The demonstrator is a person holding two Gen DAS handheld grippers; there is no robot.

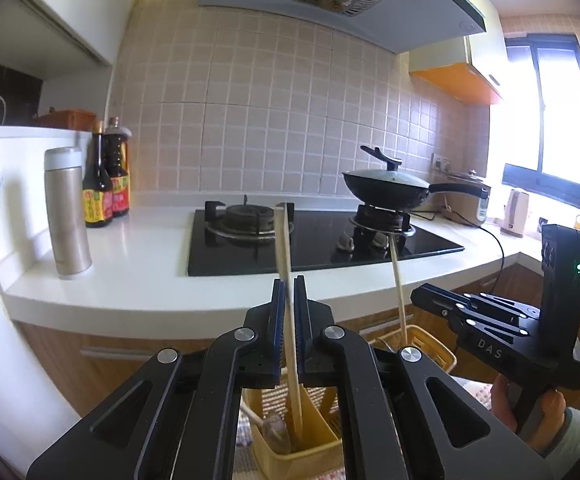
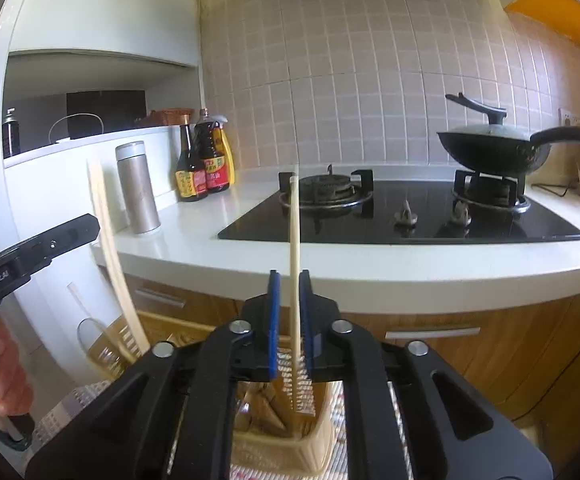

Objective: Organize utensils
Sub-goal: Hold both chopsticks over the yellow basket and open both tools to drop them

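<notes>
1. The left gripper point(image 1: 289, 292) is clenching a wooden chopstick point(image 1: 286, 264) between its blue pads, holding it upright just off the front edge of the white counter point(image 1: 138, 264).
2. The right gripper point(image 2: 290, 288) is sitting around a second chopstick point(image 2: 295, 232); I cannot tell whether its pads are pressing it.
3. Both sticks are dipping into the yellow utensil basket point(image 1: 290, 450) below the counter's front edge, in front of the wooden cabinets.
4. A spoon point(image 1: 276, 430) is lying in the basket's near compartment.
5. Open counter is lying between a steel flask point(image 1: 68, 216) and the black hob point(image 1: 314, 240).
</notes>
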